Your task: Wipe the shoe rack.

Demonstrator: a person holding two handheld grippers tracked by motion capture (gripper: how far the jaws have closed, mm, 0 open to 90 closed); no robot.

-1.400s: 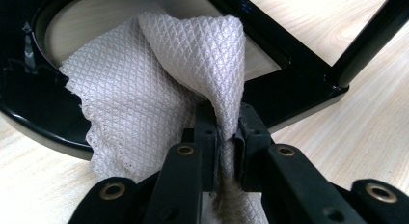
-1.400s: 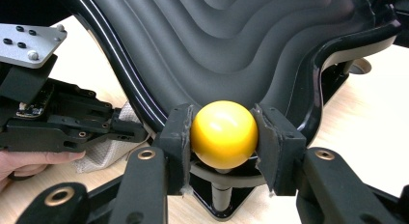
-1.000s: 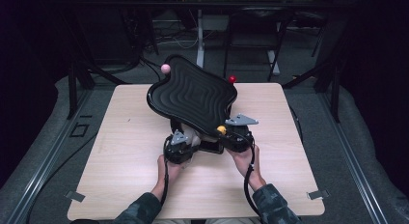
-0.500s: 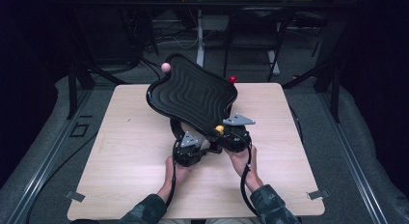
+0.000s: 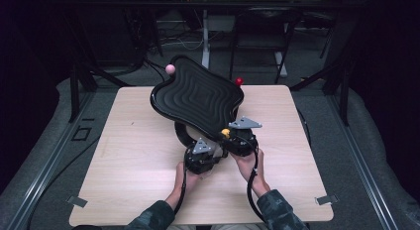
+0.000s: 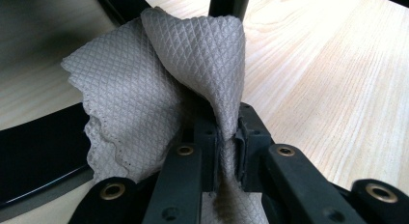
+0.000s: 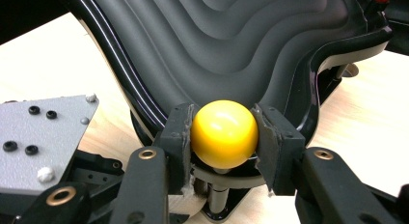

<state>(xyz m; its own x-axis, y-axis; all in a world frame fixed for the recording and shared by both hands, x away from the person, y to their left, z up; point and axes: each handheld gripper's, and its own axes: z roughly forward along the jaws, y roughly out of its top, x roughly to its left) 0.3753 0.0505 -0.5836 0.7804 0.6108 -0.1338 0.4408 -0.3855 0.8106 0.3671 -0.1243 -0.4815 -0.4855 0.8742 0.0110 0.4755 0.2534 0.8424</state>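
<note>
Table (image 5: 129,155): one, pale wood; it bears the tray's stand and lies under both grippers.
Tray (image 5: 198,96): one, black, wavy-ribbed, tilted on its stand; its near edge rises just beyond the right fingers, probably tipped that way so the ribbed face can be wiped.
Grippers: two, side by side at the tray's near edge, a hand behind each.
Right gripper (image 7: 223,133): fingers (image 7: 177,132) pinch the yellow knob from both sides, likely to steady the tray.
Left gripper (image 6: 225,137): fingers (image 6: 205,142) pressed together on the cloth, with only the fabric between them.
Cloth (image 6: 144,84): one, grey, quilted; it fans up and over the left fingers, its free part ready for wiping.
Knobs: three; yellow knob (image 5: 225,133) between the right fingers, pink (image 5: 170,68) and red (image 5: 239,81) at the tray's far corners, well apart from both grippers.
</note>
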